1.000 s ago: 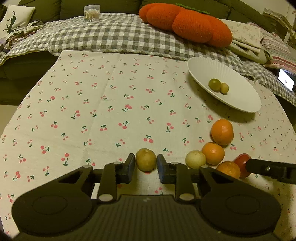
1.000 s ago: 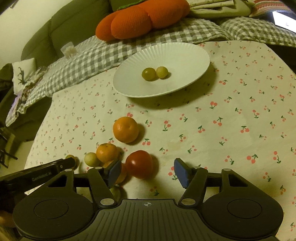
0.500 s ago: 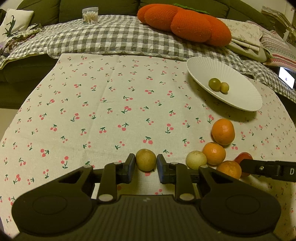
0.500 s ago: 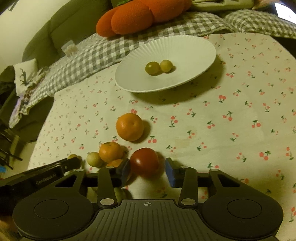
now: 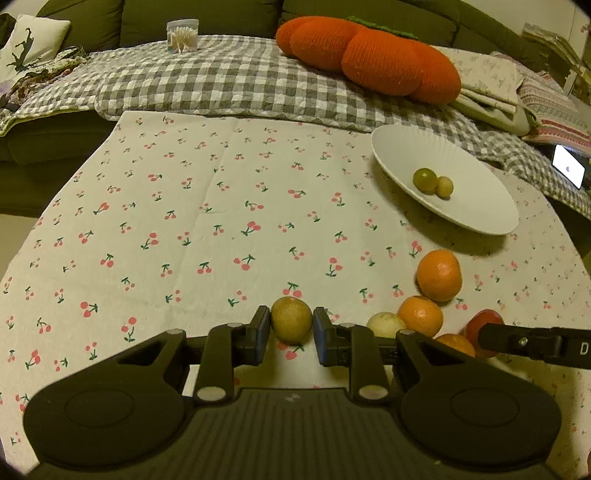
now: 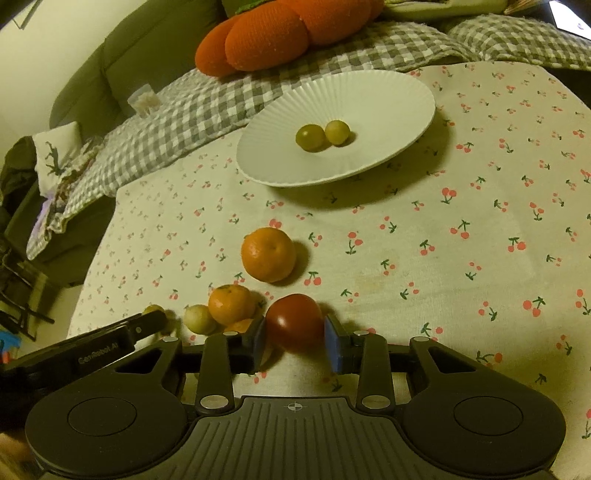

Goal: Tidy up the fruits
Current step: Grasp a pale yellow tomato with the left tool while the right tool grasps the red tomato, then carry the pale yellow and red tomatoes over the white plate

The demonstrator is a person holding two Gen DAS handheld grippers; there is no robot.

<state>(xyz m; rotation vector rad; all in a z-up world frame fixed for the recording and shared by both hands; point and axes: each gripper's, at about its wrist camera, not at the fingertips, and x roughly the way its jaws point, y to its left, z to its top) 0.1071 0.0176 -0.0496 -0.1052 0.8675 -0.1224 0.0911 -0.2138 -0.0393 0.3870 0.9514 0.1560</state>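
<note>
My left gripper (image 5: 291,332) is shut on a small yellow-brown fruit (image 5: 291,319) and holds it just above the cherry-print cloth. My right gripper (image 6: 294,338) is shut on a red tomato (image 6: 293,320). Beside them lie three oranges (image 6: 268,254) (image 6: 231,304) (image 5: 455,343) and a pale yellow fruit (image 5: 386,324). A white ribbed plate (image 6: 388,96) at the far side holds a green fruit (image 6: 310,137) and a yellow-green one (image 6: 337,132). The plate also shows in the left wrist view (image 5: 476,199).
The round table's cherry-print cloth (image 5: 203,221) stretches to the left. Behind it is a sofa with a checked blanket (image 5: 221,77), an orange knitted cushion (image 5: 369,59) and a jar of cotton swabs (image 5: 182,35). A lit phone (image 5: 569,170) lies at the right.
My right gripper has moved in and closed on the tomato, which it earlier only straddled with wide-open jaws. My left gripper keeps its hold on the yellow-brown fruit.
</note>
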